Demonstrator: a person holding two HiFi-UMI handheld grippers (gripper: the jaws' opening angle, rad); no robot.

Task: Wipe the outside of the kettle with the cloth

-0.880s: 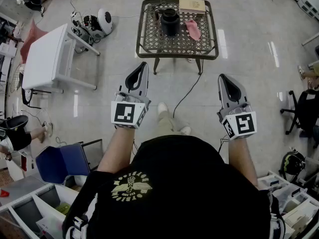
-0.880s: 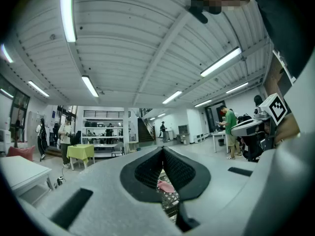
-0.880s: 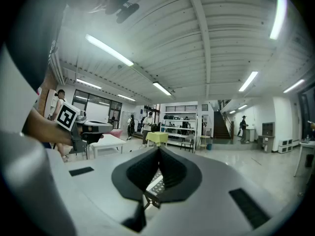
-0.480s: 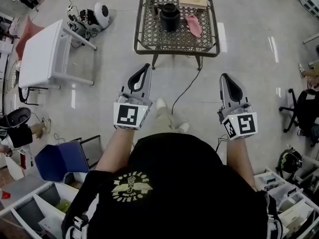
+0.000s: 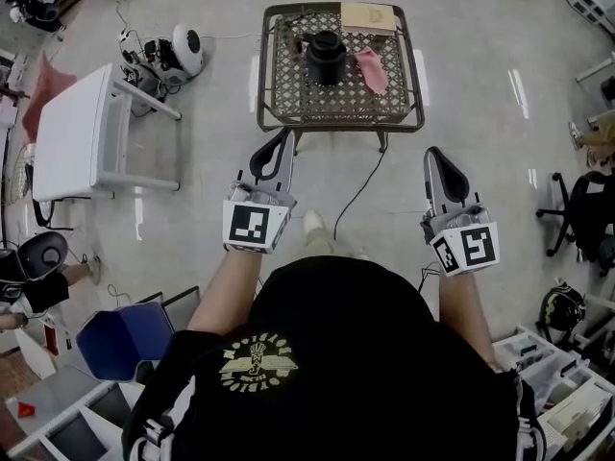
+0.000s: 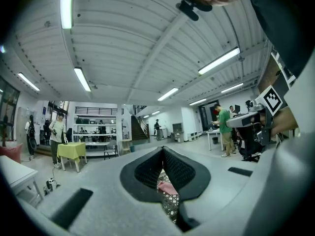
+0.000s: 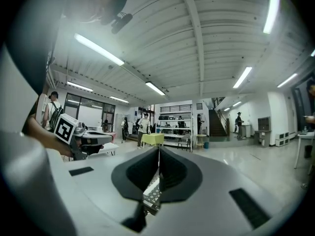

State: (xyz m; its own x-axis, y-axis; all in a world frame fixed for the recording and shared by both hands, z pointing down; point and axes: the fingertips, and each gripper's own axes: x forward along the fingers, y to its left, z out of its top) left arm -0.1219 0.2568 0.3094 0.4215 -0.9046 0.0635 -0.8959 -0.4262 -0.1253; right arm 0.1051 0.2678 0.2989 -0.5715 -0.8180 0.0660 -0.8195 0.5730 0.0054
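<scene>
A black kettle (image 5: pixel 325 56) stands on a metal lattice table (image 5: pixel 288 84) ahead of me, with a pink cloth (image 5: pixel 371 68) lying just to its right. Both grippers are held level over the floor, well short of the table. My left gripper (image 5: pixel 280 140) is shut and empty. In the left gripper view its tips (image 6: pixel 162 150) meet, and the pink cloth (image 6: pixel 169 187) shows far off through the gap below them. My right gripper (image 5: pixel 436 157) is also shut with nothing in it. Its closed jaws (image 7: pixel 159 149) frame a bit of the lattice table (image 7: pixel 151 194).
A tan box (image 5: pixel 368 15) sits at the table's far edge. A cable (image 5: pixel 360 185) runs across the floor from under the table. A white table (image 5: pixel 77 133) and a round white device (image 5: pixel 183 46) are at left, a blue chair (image 5: pixel 125 339) near left, an office chair (image 5: pixel 586 209) right.
The person has stepped slightly towards the lattice table, so it looks a little larger and things on the left floor have slid back. Both grippers stay shut and level.
</scene>
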